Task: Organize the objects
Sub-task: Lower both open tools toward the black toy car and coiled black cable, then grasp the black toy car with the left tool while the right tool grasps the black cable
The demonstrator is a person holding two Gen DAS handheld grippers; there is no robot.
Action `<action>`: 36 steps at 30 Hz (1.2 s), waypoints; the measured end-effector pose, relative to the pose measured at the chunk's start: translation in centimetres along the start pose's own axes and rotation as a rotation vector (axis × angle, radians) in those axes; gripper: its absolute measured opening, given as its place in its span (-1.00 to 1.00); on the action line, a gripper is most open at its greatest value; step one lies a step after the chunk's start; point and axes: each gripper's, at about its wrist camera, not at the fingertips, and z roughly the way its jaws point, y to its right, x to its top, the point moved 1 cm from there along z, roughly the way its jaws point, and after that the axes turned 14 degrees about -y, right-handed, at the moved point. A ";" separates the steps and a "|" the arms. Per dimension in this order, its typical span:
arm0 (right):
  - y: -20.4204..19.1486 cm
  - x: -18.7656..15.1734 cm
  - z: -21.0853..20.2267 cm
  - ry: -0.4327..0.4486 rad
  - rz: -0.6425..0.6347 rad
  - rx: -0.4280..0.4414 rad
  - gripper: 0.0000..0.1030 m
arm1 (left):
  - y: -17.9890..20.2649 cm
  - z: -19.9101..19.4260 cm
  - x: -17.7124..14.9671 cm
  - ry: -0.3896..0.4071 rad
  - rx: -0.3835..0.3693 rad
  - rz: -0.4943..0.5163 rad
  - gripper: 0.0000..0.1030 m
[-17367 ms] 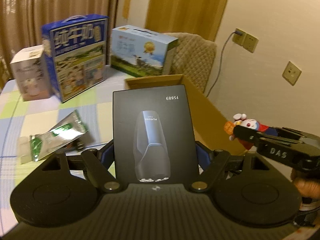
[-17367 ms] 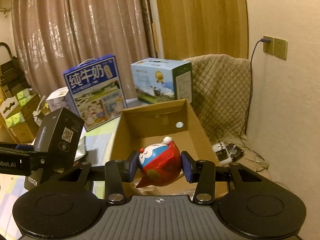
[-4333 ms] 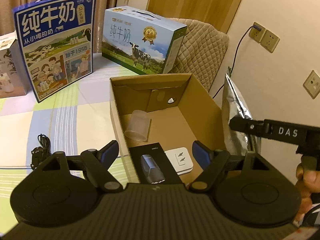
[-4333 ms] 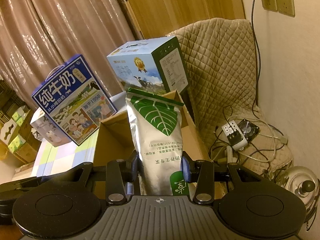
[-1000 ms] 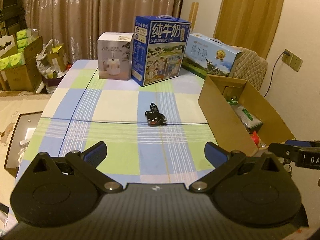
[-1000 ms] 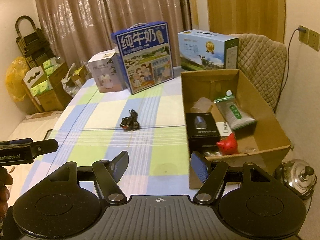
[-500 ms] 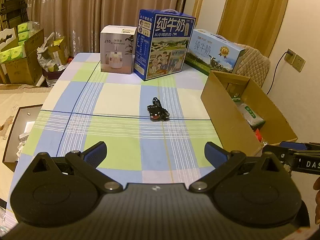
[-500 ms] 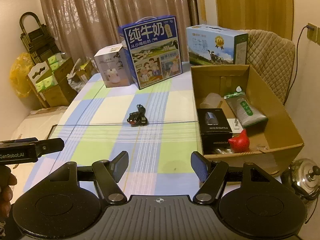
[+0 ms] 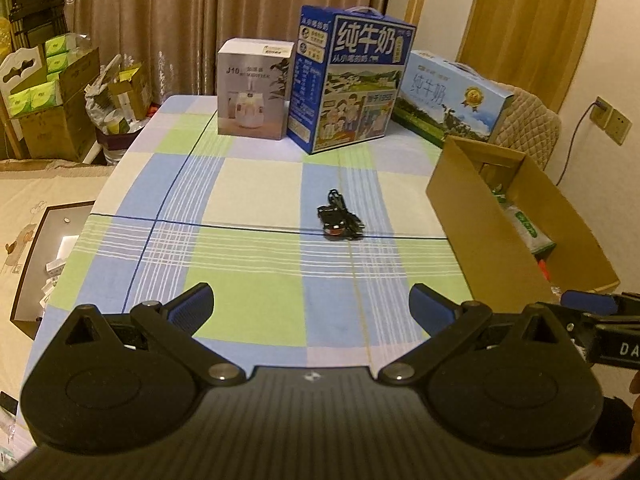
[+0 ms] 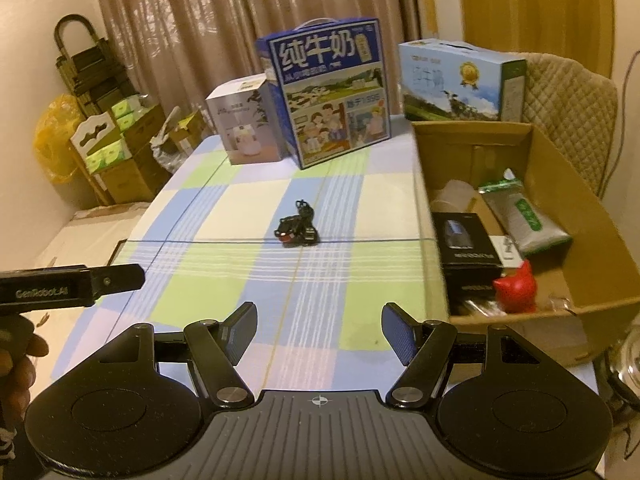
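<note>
In the left wrist view, the left gripper stands with its two blue-padded jaws spread wide and nothing between them, low in the frame above the checked tablecloth. In the right wrist view, the right gripper is likewise parted, a little less widely, and holds nothing. Beyond both, near the centre of each frame, lies one small black bundle of cable, alone on the cloth and well apart from every jaw. To the right of the frame sits one open cardboard box; inside it the right wrist view shows one black product box, one silver pouch with a green leaf label, one red toy, one clear cup and one small white item, partly hidden. Along the far edge of the table, in the upper middle of the frame, stand three cartons: one white humidifier box, one tall dark-blue milk carton and one light-blue milk carton.
</note>
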 end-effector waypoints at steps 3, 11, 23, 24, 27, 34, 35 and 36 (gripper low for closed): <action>-0.4 0.5 1.1 -0.002 -0.015 0.017 0.28 | -0.5 1.1 0.5 -0.012 0.009 0.001 0.98; -0.8 2.4 5.3 -0.022 -0.052 0.025 0.28 | -1.8 5.3 2.8 -0.043 0.020 0.005 0.98; -0.2 5.7 12.2 -0.038 -0.077 0.024 0.24 | -3.2 11.6 6.4 -0.072 0.024 0.006 0.98; -0.1 6.0 12.7 -0.039 -0.078 0.024 0.22 | -3.3 12.0 6.7 -0.071 0.026 0.011 0.98; 0.2 7.0 14.2 -0.033 -0.087 0.024 0.09 | -3.3 13.4 7.6 -0.072 0.024 0.021 0.98; 0.7 9.4 17.2 -0.010 -0.111 0.038 -0.29 | -3.1 16.4 9.2 -0.066 0.020 0.059 0.98; 0.9 9.7 17.7 -0.008 -0.113 0.041 -0.36 | -3.1 16.8 9.3 -0.062 0.020 0.059 0.98; 1.0 10.0 18.1 -0.009 -0.115 0.041 -0.39 | -3.2 17.2 9.5 -0.056 0.021 0.058 0.98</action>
